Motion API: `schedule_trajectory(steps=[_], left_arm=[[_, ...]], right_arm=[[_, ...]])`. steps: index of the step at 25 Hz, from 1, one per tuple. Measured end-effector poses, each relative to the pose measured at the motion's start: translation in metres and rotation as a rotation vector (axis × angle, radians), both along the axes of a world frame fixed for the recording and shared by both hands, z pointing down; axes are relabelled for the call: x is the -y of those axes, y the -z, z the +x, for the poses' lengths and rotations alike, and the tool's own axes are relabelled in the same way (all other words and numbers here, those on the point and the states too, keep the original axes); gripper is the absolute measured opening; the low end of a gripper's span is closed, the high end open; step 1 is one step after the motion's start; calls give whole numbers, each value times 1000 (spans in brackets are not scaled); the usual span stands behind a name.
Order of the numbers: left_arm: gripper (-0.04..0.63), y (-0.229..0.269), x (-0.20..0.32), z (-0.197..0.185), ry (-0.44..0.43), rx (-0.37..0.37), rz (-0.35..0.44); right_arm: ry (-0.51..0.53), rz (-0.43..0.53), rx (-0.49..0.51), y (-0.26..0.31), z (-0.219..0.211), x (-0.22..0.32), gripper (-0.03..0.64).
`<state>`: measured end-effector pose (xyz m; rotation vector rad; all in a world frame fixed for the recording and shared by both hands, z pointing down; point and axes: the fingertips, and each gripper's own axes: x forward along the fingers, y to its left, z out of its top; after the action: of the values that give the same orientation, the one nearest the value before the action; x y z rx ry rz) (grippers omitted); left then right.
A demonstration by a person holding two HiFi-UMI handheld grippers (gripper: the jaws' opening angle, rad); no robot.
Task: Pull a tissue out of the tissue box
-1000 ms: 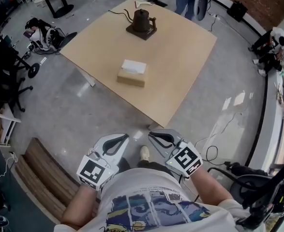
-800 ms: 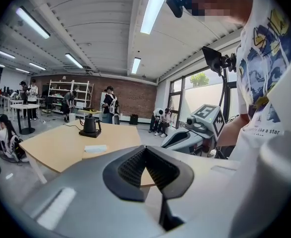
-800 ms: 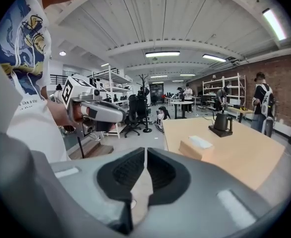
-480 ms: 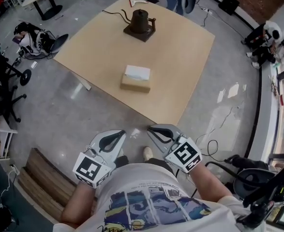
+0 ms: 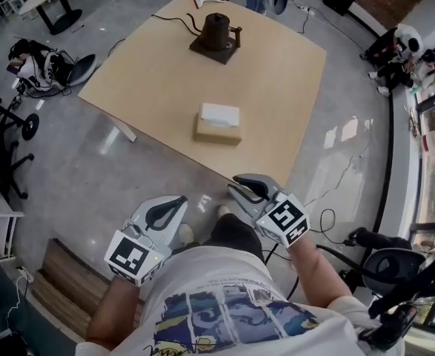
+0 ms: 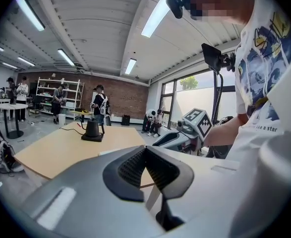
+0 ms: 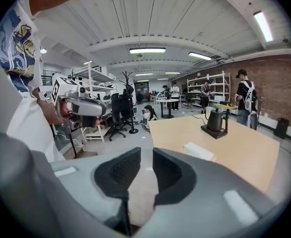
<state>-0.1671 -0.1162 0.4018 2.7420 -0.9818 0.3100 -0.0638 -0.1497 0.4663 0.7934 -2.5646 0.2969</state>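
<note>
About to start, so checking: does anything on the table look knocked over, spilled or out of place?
Nothing stands out. The tissue box sits flat near the table's near edge with a white tissue on top, and the kettle stands upright at the far side.

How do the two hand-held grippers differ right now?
The left gripper's jaws are together; the right gripper's jaws stand apart, having just been opening, with nothing between them. In the head view the right gripper reaches nearer the table edge, while the left gripper hangs farther back. Both are empty and short of the tissue box.
</note>
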Motion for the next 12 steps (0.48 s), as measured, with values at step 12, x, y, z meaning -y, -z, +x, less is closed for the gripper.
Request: schedule_trajectory(steps=[12], left_arm=[[3, 12, 47, 19, 94, -23, 20]], right_arm=[[12, -15, -101, -32, 53, 127, 116]])
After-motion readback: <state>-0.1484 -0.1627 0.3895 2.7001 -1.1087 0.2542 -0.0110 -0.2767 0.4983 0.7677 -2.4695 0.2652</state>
